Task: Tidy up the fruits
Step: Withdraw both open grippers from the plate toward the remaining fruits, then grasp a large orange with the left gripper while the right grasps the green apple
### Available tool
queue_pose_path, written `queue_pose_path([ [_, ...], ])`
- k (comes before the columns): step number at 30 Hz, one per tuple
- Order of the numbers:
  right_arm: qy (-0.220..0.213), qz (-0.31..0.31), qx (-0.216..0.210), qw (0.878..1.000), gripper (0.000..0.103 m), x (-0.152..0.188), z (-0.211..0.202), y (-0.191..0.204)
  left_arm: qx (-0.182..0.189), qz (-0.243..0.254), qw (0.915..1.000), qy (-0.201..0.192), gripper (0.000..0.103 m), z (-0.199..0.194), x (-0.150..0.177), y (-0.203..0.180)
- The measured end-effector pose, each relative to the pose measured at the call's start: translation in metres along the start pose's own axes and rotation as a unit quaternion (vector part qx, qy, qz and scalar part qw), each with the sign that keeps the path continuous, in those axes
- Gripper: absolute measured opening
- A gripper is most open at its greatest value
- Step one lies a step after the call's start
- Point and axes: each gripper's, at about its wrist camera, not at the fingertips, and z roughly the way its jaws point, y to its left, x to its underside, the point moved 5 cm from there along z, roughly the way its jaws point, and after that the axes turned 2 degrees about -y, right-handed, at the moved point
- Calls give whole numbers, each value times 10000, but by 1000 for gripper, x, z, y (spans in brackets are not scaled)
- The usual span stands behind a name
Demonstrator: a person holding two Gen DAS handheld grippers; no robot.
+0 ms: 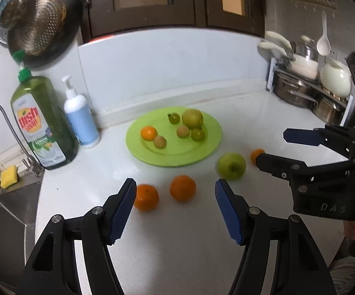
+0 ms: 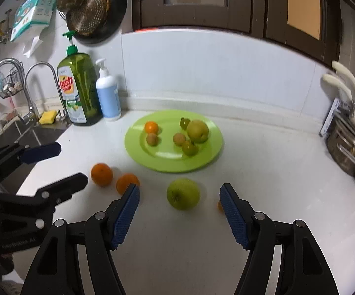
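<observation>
Both tools are over the front of the white counter [image 1: 251, 113], angled down toward the loose fruit, and nothing has been picked up yet; this looks like the approach before a first grasp.

The green plate [image 2: 133, 145] sits toward the back of the counter, near the wall, and already carries a small orange, a yellow-green pear-like fruit, two small green fruits and two small brownish ones. Four fruits lie loose on the bare counter between the plate and the front edge: two oranges [image 1: 146, 197] side by side, a green apple [image 2: 183, 193], and a small orange [image 1: 256, 155] just beside the apple, largely hidden behind a finger in both views.

The left gripper [image 1: 175, 211] has its fingers parted fairly wide and empty, with the nearer orange just at the left finger's tip and the second orange [image 1: 182, 188] ahead of the gap. The right gripper [image 2: 179, 213] is likewise spread and empty, with the apple lying just ahead of its gap.

The next move probably calls for each tool to descend and advance until its fruit sits squarely between the pads, then to close gently. Round fruit may roll if one finger nudges it first, so the left needs to centre on one orange without knocking its neighbour.
</observation>
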Motion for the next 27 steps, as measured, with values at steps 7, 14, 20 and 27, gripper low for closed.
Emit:
queue_pose_path([
  [7, 365, 69, -118, 9992, 68, 15, 16, 2, 19, 144, 9998, 153, 65, 18, 15, -5],
  [14, 571, 36, -106, 9983, 68, 22, 35, 1, 94, 170, 9996, 215, 65, 34, 22, -5],
  [20, 739, 82, -161, 9971, 68, 23, 53, -2, 105, 201, 9993, 300, 63, 51, 24, -2],
  [27, 863, 132, -154, 9961, 68, 22, 68, -4, 184, 212, 9988, 402, 59, 71, 24, -1],
])
